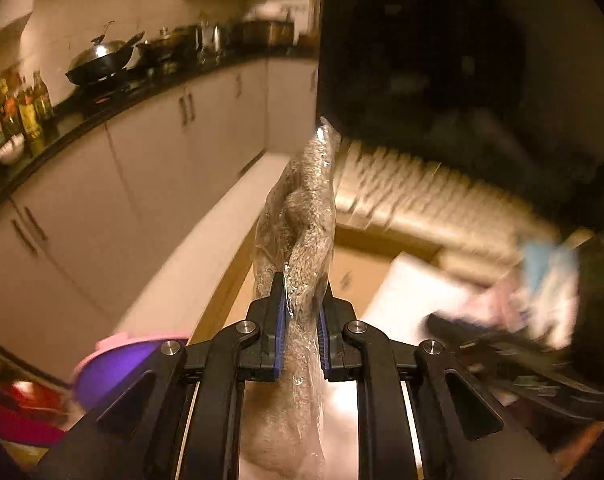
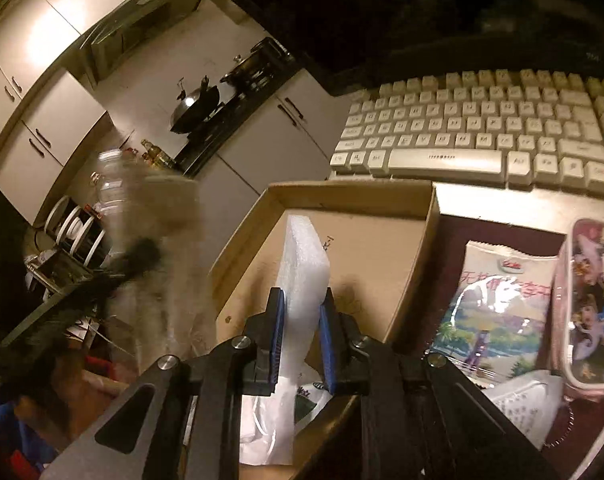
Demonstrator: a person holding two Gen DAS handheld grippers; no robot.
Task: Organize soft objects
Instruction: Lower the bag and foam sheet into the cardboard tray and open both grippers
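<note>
The left hand-held gripper [image 1: 302, 308] is clamped on a grey fuzzy item in a clear crinkled bag [image 1: 302, 216]. Its blue ribbed pads [image 1: 281, 316] pinch the bag near its middle. The bag is long and narrow, and its long axis runs from under the gripper up and away, ending in a twisted tip that leans slightly right.

The right hand-held gripper [image 2: 300, 312] grasps a white foam slab [image 2: 303, 264], a flat block with a grainy surface and squared edges. It stands on edge between the pads, its long axis pointing away from the gripper and over a shallow brown cardboard box [image 2: 373, 248] with low walls.

In the right wrist view, glossy printed packets [image 2: 497, 304] and a clear pouch with cartoon prints [image 2: 593, 304] lie to the right of the box on the bench [image 2: 501, 204]. Farther off sits a cream keyboard [image 2: 473, 128] with blocky keys.

To the far left runs a dark kitchen counter [image 1: 114, 100] with a lidded steel wok [image 1: 102, 58] and bottles [image 1: 18, 108] above pale cabinet doors [image 1: 142, 152]. In the left wrist view, the box and keyboard are blurred.
</note>
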